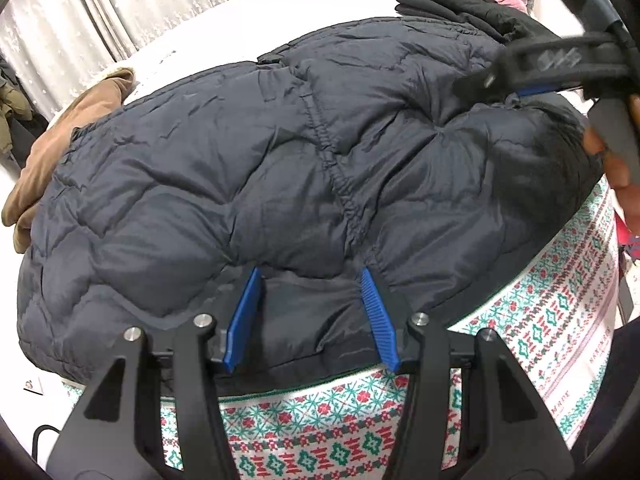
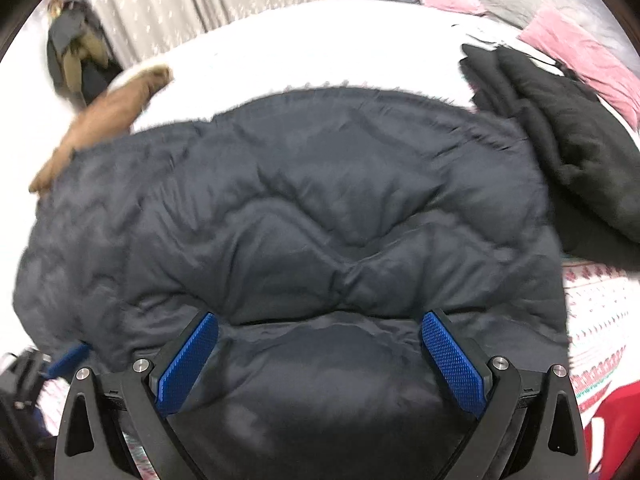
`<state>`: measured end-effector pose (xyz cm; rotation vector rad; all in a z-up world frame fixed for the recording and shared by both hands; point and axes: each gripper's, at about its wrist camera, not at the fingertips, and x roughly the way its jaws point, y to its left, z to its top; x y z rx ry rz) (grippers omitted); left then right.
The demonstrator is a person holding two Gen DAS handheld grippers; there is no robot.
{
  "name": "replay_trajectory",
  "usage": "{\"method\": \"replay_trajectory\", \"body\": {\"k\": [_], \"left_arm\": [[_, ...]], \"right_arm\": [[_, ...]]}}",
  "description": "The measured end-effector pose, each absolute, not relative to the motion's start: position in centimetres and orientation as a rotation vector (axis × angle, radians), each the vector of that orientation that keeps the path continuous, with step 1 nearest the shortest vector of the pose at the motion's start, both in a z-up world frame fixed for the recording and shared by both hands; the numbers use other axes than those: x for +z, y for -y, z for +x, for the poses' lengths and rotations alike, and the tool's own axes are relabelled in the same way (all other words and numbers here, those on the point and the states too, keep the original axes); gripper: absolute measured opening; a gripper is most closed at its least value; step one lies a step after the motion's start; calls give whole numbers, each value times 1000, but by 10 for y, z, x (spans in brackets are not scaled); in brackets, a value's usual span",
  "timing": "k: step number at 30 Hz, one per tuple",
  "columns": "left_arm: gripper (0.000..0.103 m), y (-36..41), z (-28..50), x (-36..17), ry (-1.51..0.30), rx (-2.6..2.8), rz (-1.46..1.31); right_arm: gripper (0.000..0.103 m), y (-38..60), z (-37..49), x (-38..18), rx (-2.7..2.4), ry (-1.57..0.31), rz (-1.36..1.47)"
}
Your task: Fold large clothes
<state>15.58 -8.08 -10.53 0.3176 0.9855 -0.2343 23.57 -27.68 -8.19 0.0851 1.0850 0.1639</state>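
The left claw (image 1: 312, 312) sits low at the near edge of the bed, with its two blue fingers (image 1: 244, 320) partly apart. The hem of the dark puffy jacket (image 1: 280, 168) lies between them, but I cannot tell if the fingers press on it. The right claw (image 2: 320, 364) is spread wide above the jacket, and its blue pads (image 2: 452, 364) hold nothing. In the left wrist view the right claw shows at the far right, with a hand (image 1: 616, 168) around its handle. The jacket lies flat and spread across the near side of the bed, covering a sheet with red and green patterns (image 1: 560, 320) that hangs down the bed's side. A brown garment (image 1: 68, 136) pokes out from under the jacket on the left. A black garment (image 2: 568, 140) lies just beside it on the right. Farther back is the bare white bed top (image 2: 320, 48), then pink pillows (image 2: 580, 52), and pale curtains (image 1: 80, 12) behind.
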Motion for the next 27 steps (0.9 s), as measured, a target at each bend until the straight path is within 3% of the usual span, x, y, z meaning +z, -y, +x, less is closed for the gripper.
{"method": "replay_trajectory", "body": {"k": [7, 12, 18, 27], "left_arm": [[54, 72, 154, -62, -901, -301, 302], [54, 75, 209, -32, -872, -305, 290], [54, 81, 275, -64, -991, -306, 223], [54, 78, 286, -95, -1027, -257, 239]], "right_arm": [[103, 327, 218, -58, 122, -1046, 264], [103, 340, 192, -48, 130, -1025, 387], [103, 342, 148, -40, 140, -962, 511], [103, 364, 97, -84, 68, -958, 725]]}}
